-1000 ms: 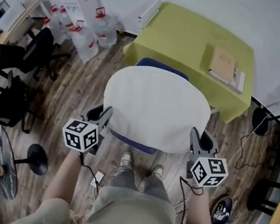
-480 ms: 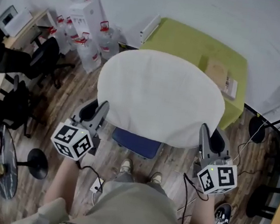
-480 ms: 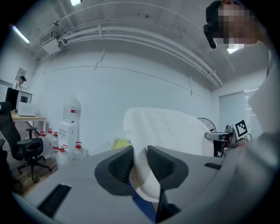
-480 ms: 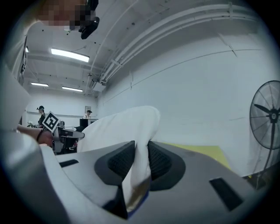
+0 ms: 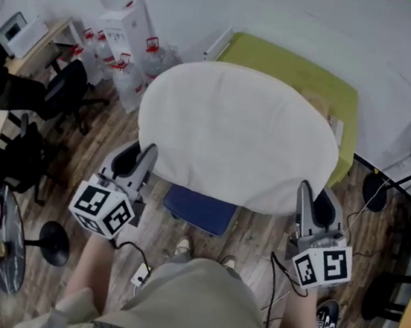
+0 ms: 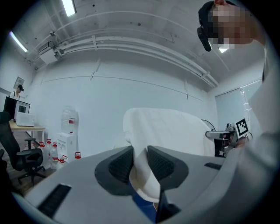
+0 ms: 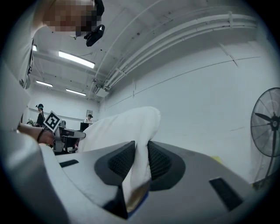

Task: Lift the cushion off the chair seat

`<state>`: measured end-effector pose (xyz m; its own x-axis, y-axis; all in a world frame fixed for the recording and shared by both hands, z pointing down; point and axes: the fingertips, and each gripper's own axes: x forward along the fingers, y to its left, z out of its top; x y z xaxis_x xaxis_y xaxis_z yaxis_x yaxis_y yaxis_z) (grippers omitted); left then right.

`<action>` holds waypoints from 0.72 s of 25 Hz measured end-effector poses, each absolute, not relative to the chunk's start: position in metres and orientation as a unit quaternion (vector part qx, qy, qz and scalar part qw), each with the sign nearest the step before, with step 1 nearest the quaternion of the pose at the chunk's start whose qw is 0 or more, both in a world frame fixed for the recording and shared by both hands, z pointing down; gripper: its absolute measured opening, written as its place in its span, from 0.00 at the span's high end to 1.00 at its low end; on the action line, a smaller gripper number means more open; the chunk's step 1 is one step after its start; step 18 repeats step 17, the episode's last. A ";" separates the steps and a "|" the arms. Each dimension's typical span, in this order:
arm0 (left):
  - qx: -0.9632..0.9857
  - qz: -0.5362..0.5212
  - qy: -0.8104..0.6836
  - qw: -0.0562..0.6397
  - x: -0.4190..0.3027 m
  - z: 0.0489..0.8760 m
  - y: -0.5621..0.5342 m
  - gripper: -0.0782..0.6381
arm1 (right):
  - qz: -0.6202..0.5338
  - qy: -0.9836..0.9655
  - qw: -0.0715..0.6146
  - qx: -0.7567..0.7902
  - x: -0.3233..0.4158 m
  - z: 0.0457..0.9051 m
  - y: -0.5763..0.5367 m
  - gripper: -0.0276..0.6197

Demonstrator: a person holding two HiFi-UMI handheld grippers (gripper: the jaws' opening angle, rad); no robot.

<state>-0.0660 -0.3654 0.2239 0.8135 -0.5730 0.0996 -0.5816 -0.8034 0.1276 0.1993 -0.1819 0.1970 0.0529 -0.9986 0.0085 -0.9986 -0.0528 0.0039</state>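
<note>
The white cushion [image 5: 239,134] is pinched at its side edges by the left gripper [image 5: 148,161] and the right gripper [image 5: 305,192], jaws nearly closed on fabric. It is held above the blue chair seat [image 5: 201,210]. Beyond, water jugs [image 5: 131,75] are seen, their contents unclear.

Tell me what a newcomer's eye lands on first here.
The big white cushion fills the middle of the head view, pinched at its left edge by the left tongs and at its right edge by the right tongs. The blue chair seat peeks out beneath its near edge, and a lime-green table sits behind it by the wall.
</note>
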 end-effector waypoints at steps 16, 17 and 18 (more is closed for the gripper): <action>0.950 0.041 -0.301 0.076 -0.046 0.223 -0.367 0.73 | 0.006 -0.685 0.009 0.728 0.216 0.194 -0.183 0.81; 0.949 0.042 -0.303 0.077 -0.042 0.222 -0.369 0.73 | 0.006 -0.686 0.008 0.727 0.220 0.193 -0.185 0.81; 0.949 0.042 -0.303 0.077 -0.042 0.222 -0.369 0.73 | 0.006 -0.686 0.008 0.727 0.220 0.193 -0.185 0.81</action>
